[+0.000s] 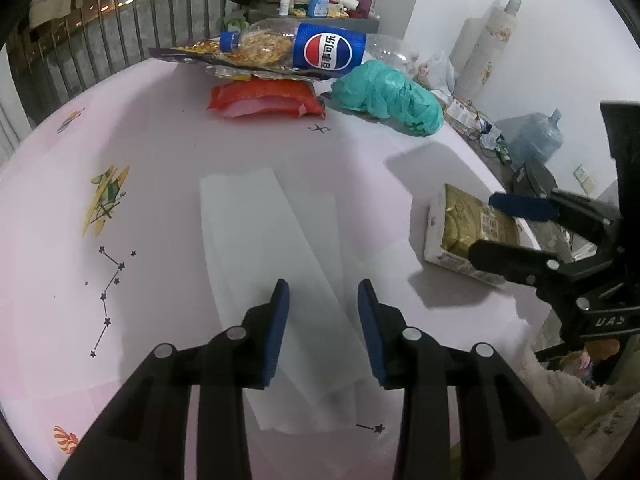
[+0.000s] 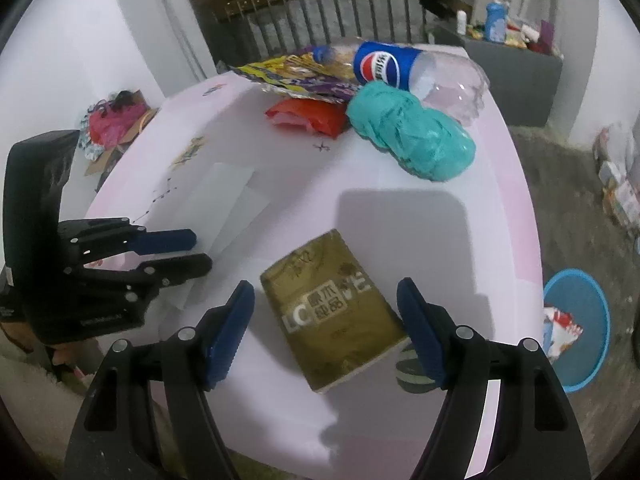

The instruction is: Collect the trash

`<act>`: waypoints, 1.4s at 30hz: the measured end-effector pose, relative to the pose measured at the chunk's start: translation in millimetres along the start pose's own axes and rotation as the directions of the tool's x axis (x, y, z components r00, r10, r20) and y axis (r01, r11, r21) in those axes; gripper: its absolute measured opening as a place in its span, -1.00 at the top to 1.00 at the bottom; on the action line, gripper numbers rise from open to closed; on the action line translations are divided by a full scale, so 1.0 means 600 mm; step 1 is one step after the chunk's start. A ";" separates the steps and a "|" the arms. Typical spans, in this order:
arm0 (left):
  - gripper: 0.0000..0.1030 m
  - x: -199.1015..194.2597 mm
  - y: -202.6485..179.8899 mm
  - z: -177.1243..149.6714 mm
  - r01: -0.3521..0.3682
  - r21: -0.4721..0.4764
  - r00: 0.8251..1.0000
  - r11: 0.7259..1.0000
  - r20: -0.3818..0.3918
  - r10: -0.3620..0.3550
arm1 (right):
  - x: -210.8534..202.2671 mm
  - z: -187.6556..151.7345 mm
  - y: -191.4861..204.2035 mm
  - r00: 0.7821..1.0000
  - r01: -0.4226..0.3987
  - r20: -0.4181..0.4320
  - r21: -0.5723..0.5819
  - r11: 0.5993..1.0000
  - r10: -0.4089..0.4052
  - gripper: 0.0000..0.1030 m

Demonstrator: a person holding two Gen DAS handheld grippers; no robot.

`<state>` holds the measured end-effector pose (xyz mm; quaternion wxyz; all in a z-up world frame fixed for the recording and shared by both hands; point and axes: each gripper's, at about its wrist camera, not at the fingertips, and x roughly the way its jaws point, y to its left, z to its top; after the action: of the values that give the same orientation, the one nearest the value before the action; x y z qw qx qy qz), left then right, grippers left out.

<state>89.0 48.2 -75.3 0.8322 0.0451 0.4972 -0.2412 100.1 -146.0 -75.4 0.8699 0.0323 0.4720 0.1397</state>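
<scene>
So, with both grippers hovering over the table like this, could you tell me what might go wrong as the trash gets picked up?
The white paper sheet lies flat on the tablecloth, so the open left gripper may pinch cloth along with it. The gold box overhangs the table's near edge between the open right gripper's pads; a nudge could tip it off. The Pepsi bottle lies on loose wrappers and may roll.

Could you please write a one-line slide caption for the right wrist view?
Right tool open above a gold packet on the pink table.
</scene>
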 end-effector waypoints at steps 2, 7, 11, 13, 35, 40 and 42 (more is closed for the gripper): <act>0.43 0.001 0.010 0.004 0.019 -0.033 1.000 0.999 -0.003 -0.019 | -0.001 -0.002 -0.005 1.000 -0.008 0.001 0.017 1.000 0.008 -0.34; 0.77 0.000 0.040 0.005 0.063 -0.109 0.998 0.992 -0.004 -0.064 | -0.005 -0.003 -0.011 1.000 -0.024 0.007 0.043 0.999 0.024 -0.31; 0.87 -0.001 0.053 0.003 0.085 -0.134 0.996 0.987 -0.001 -0.085 | -0.010 -0.001 -0.002 0.999 -0.029 0.024 0.020 0.999 0.028 -0.31; 0.87 -0.001 0.051 0.004 0.080 -0.137 0.997 0.987 -0.005 -0.081 | -0.011 0.000 0.002 0.999 -0.025 0.027 0.003 1.000 0.025 -0.35; 0.73 0.004 0.010 0.006 -0.044 0.045 0.999 0.998 0.019 0.043 | 0.006 -0.008 0.011 1.000 0.023 0.003 -0.035 0.999 -0.023 -0.37; 0.96 0.004 0.027 0.002 -0.038 0.035 0.999 0.999 0.039 0.037 | 0.010 -0.011 -0.002 1.000 0.017 -0.009 0.013 1.000 -0.017 -0.19; 0.99 0.004 0.030 0.001 -0.034 0.034 0.998 0.999 0.052 0.032 | 0.008 -0.011 -0.005 1.000 0.007 -0.005 0.028 1.000 -0.007 -0.17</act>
<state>98.5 63.1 -80.2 0.8477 0.0617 0.4706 -0.2371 97.8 -148.2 -83.4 0.8686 0.0423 0.4763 0.1301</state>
